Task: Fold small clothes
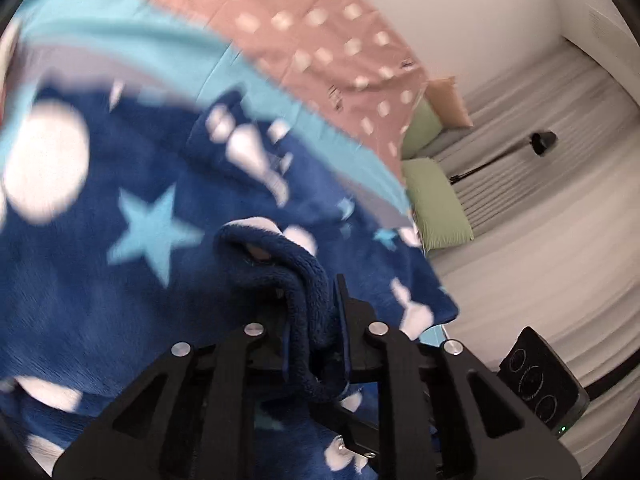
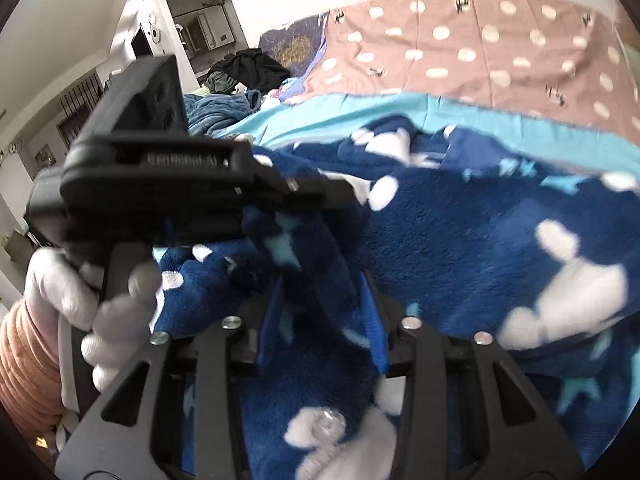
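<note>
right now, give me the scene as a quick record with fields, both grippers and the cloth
garment: dark blue fleece garment with light blue stars and white shapes, bunched, motion-blurred
left gripper: left gripper shut on a fold of the fleece
right gripper: right gripper shut on another fold
left gripper seen from right wrist, close by, in a white-gloved hand
surface: light blue sheet; pink dotted cover behind
fold state: not folded flat yet

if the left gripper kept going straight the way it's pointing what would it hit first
Probably the navy fleece garment that the left gripper already pinches: its star-printed cloth fills the view right ahead. Depth is blurry.
</note>
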### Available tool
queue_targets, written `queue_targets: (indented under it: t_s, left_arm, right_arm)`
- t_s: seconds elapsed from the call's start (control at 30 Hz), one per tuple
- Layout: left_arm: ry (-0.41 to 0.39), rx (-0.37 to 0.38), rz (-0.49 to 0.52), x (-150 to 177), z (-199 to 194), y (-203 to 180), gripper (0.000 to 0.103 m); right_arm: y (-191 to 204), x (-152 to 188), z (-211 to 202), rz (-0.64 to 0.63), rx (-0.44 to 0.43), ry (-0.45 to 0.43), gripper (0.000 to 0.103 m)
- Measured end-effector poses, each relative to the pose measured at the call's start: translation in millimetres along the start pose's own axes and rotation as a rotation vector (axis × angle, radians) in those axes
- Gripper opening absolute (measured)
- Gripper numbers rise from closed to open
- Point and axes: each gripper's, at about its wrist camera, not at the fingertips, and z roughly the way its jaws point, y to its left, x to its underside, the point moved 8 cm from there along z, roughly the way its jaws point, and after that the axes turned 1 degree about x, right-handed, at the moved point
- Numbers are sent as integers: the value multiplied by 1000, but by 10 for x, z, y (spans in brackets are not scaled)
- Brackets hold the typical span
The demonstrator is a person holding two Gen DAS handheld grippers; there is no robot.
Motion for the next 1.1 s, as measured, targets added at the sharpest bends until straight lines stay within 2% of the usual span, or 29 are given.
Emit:
queue_targets:
  t_s: [0.03, 0.13, 0.2, 0.27, 0.33, 0.4, 0.43, 0.5, 0.6, 0.63, 0.7, 0.8, 0.87, 0.93, 0.97, 1.0, 1.03, 1.07, 1.1]
  left_arm:
    - [-26, 2, 40, -81, -116, -116, 17]
    - [-117, -1, 141, -355, -544, -395, 17]
    - [-178, -18, 196, -513, -849, -502, 17]
    - [-210, -53, 241, -607, -1044, -518, 17]
    - [-219, -133, 260, -655, -1141, -362, 18]
    - [-196, -217, 243, -623, -1098, -78, 18]
    - [-180, -265, 230, -586, -1048, 91, 19]
    - [-146, -364, 207, -491, -943, 429, 21]
    - [-111, -525, 176, -345, -911, 880, 22]
    - [-111, -540, 161, -306, -935, 965, 24]
    - [-131, -519, 141, -284, -1010, 1003, 26]
    - [-160, -463, 184, -252, -1020, 797, 34]
    - [-132, -432, 244, -189, -851, 616, 39]
    - [-67, -449, 274, -86, -574, 589, 42]
    - [-27, -470, 280, -10, -468, 627, 42]
    - [23, -526, 297, 88, -303, 746, 43]
    - [3, -549, 347, 118, -248, 775, 44]
    - [-18, -566, 395, 143, -229, 761, 45]
    - [-21, -573, 399, 154, -237, 756, 45]
  right_arm:
    - [-41, -34, -118, -16, 19, -22, 51]
    - [-238, -83, -429, -10, 41, -60, 55]
    - [-421, -59, -573, 28, 43, -59, 57]
    - [-693, 57, -620, 97, 54, -21, 57]
    - [-965, 223, -558, 171, 115, 38, 57]
    - [-1201, 401, -472, 254, 180, 103, 57]
    - [-1330, 513, -435, 307, 214, 132, 54]
    - [-1428, 565, -460, 377, 208, 121, 44]
    - [-1358, 489, -546, 367, 209, 92, 44]
    - [-1277, 445, -575, 337, 205, 82, 38]
    - [-1104, 387, -584, 286, 167, 75, 27]
    - [-920, 352, -478, 263, 82, 84, 22]
    - [-857, 317, -298, 278, 59, 102, 22]
    - [-939, 316, -117, 322, 98, 103, 22]
    - [-1031, 307, -60, 351, 137, 81, 17]
    - [-1087, 293, -57, 365, 163, 60, 11]
    - [-1229, 296, -71, 388, 238, 33, 0]
    - [-1394, 338, -137, 438, 321, 18, 0]
    - [-1509, 386, -199, 495, 348, 7, 0]
